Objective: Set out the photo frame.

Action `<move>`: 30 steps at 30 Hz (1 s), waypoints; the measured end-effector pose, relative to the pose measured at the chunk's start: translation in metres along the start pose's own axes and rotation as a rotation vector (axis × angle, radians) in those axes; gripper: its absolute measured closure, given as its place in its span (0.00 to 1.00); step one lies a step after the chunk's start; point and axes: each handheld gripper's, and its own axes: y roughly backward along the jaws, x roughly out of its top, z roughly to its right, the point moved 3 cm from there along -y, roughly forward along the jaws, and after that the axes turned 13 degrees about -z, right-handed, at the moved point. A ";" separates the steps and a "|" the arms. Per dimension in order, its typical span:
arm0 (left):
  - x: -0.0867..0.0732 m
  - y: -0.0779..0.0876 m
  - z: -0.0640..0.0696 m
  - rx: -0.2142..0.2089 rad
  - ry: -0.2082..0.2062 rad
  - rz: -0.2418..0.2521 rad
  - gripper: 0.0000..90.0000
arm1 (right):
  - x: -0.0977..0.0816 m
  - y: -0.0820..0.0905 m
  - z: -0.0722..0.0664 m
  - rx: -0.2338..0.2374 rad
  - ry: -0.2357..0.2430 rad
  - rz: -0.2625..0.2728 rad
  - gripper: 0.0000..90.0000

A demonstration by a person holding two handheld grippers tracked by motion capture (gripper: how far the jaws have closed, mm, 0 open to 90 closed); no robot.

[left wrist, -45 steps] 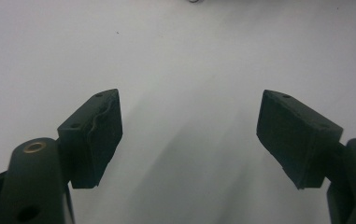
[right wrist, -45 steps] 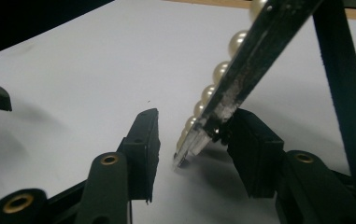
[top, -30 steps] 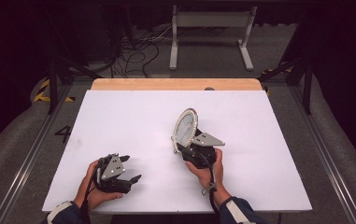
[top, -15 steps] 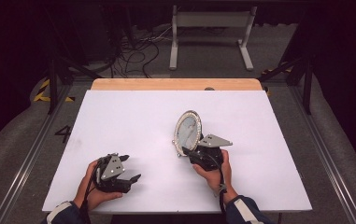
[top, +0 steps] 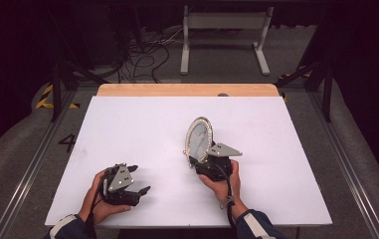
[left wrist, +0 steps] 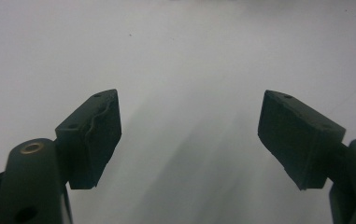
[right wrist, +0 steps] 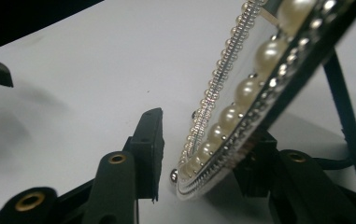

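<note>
An oval picture frame [top: 199, 139] with a rim of pearls and silver beads stands tilted on the white table [top: 142, 124]. My right gripper [top: 197, 162] sits at its lower edge, held by the right hand. In the right gripper view the frame's rim [right wrist: 255, 70] runs between the jaws of the right gripper [right wrist: 203, 161]. These jaws have just been opening, and a gap shows between the left pad [right wrist: 150, 144] and the beads. A black strut [right wrist: 348, 116] props the frame from behind. My left gripper [top: 140, 179] rests near the front left, open and holding nothing [left wrist: 189, 135].
A wooden strip [top: 187, 89] borders the table's far edge. Beyond it on the floor lie cables [top: 142, 55] and a white metal stand [top: 224, 35]. Metal rails run along both sides of the table.
The right hand and the frame have shifted slightly to the right and toward the front edge. The left hand and its gripper have stayed put.
</note>
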 end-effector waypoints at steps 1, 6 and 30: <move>0.000 0.000 0.000 -0.002 -0.002 0.000 0.24 | 0.000 -0.002 0.000 -0.006 -0.012 0.000 0.62; 0.000 -0.001 0.001 -0.007 -0.007 -0.001 0.24 | 0.001 -0.007 0.000 -0.010 -0.025 0.015 0.71; 0.001 -0.003 0.002 -0.007 0.004 -0.007 0.24 | -0.001 0.005 0.016 0.124 0.044 -0.089 0.84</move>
